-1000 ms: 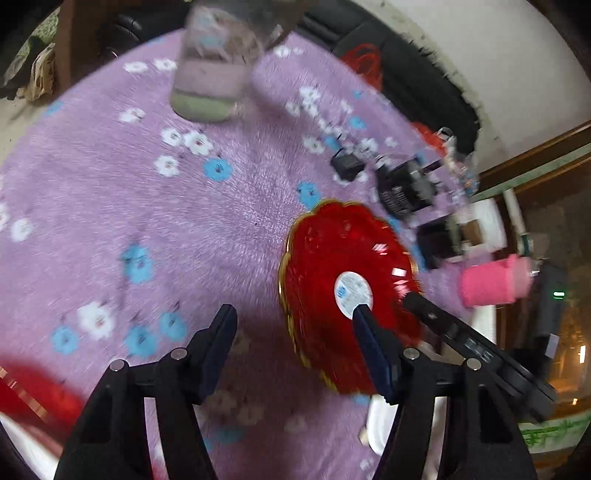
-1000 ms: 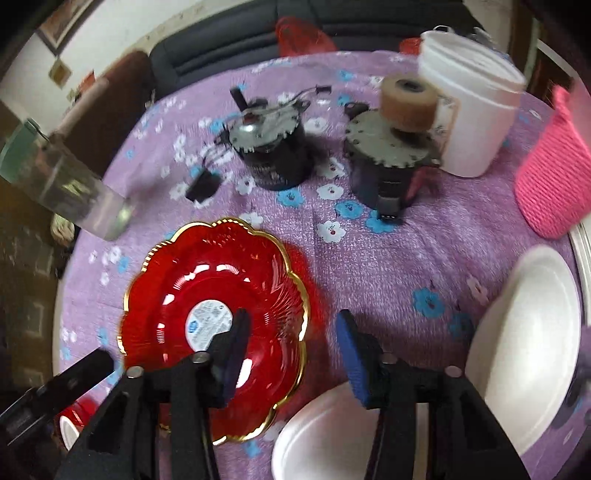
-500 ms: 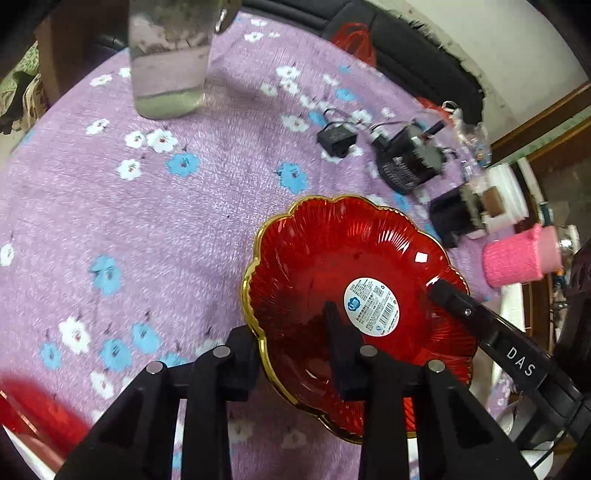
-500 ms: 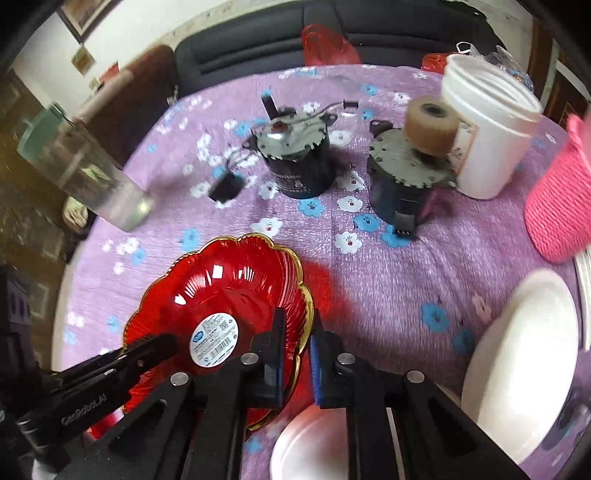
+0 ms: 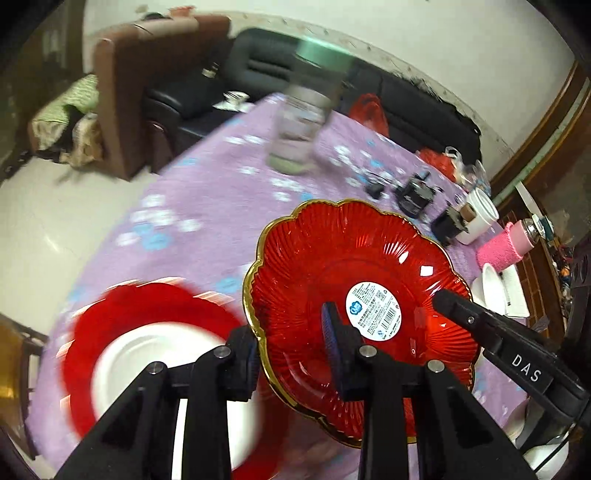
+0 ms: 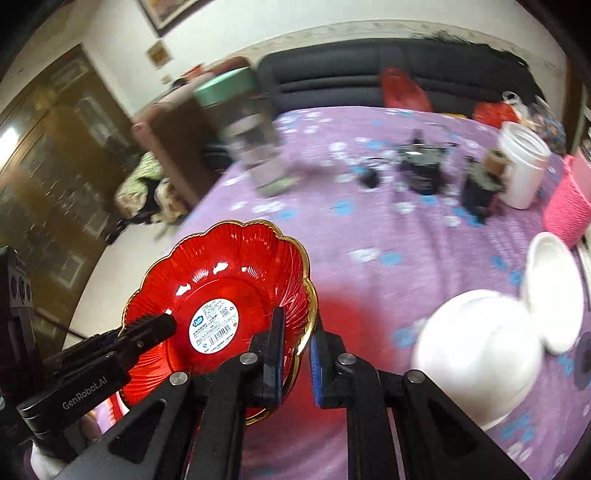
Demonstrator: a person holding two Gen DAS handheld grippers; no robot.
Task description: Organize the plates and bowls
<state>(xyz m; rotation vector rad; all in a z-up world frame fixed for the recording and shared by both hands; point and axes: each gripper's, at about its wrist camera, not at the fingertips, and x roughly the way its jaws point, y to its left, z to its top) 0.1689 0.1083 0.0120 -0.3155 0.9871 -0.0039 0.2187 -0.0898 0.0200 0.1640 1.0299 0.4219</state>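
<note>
Left wrist view: left gripper (image 5: 291, 354) clamps one rim of the red bowl (image 5: 354, 266), right gripper (image 6: 295, 350) clamps the opposite rim. Bowl is off the tablecloth (image 6: 369, 229); two-sided grip likely keeps it level. Red-and-white plate (image 5: 147, 354) sits below-left, probable stacking target.

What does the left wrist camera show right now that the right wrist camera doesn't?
Only the left wrist view shows the red-rimmed white plate lying on the purple flowered tablecloth. Only the right wrist view shows the blurred round white bowl and the framed picture on the wall. Both show the red scalloped glass dish with a gold rim, clamped at opposite edges by the left gripper and right gripper.
</note>
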